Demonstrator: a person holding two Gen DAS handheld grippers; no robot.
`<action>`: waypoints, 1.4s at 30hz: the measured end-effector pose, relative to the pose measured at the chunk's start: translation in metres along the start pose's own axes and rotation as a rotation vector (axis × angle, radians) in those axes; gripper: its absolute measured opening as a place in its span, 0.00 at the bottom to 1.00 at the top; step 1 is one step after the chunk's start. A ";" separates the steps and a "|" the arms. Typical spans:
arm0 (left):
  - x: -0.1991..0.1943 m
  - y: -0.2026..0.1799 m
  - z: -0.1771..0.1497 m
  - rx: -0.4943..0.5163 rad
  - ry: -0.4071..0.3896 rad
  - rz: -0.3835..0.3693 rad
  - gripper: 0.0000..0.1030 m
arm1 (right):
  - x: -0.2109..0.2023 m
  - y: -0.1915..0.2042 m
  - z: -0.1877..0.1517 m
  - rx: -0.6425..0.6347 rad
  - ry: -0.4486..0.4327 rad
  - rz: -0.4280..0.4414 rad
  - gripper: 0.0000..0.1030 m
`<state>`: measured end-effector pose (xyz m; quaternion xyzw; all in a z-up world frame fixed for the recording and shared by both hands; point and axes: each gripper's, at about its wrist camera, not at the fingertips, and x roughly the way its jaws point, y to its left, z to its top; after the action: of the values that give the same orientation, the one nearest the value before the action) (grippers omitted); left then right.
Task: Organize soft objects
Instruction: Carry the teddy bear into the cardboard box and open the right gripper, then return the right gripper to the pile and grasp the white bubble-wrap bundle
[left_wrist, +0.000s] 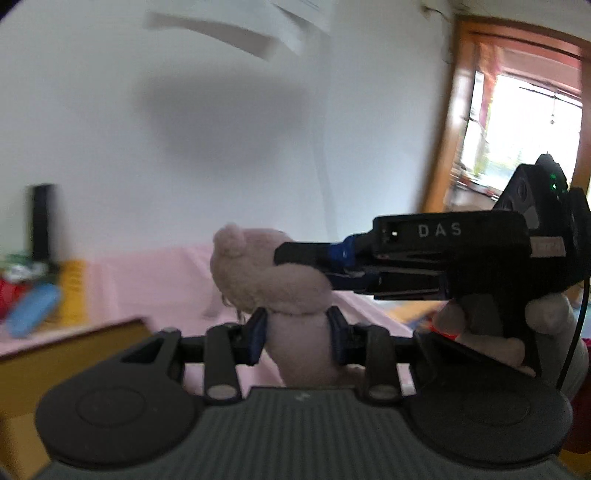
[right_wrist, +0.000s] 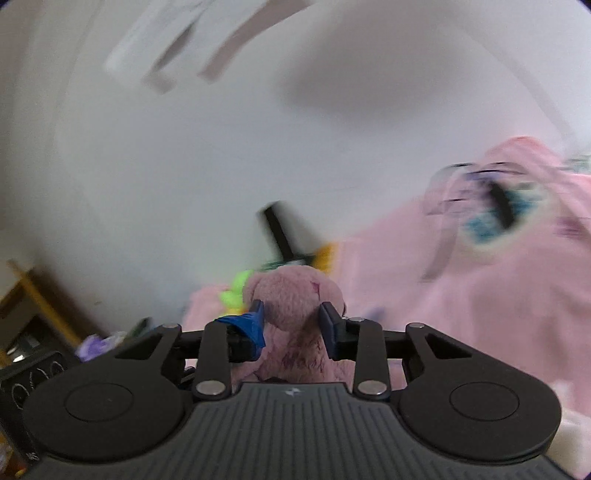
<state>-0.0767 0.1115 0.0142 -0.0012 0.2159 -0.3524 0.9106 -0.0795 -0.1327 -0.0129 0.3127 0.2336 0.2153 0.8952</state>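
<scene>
Both grippers hold one pink plush toy (left_wrist: 269, 280) aloft: the left gripper (left_wrist: 297, 338) has its jaws clenched on the toy's lower part, while the right gripper (left_wrist: 306, 266), entering from 3 o'clock, grasps its upper part, likely to steady the floppy body above the pink-covered bed (left_wrist: 155, 280).

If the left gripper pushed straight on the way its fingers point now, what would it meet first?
Nothing new: the left gripper is already shut on the pinkish-grey plush toy, which the right gripper also pinches from the side. Beyond lie pink cloth and white wall; depth unclear.
</scene>
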 end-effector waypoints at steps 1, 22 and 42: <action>-0.009 0.011 0.000 -0.005 -0.006 0.032 0.30 | 0.014 0.010 0.000 -0.011 0.012 0.031 0.15; -0.040 0.211 -0.092 -0.142 0.311 0.393 0.24 | 0.256 0.085 -0.124 0.087 0.491 0.110 0.17; -0.029 0.168 -0.096 -0.189 0.291 0.327 0.31 | 0.186 0.029 -0.104 0.055 0.398 -0.496 0.10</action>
<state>-0.0260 0.2703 -0.0874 -0.0007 0.3742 -0.1750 0.9107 0.0043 0.0342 -0.1189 0.2219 0.4789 0.0410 0.8484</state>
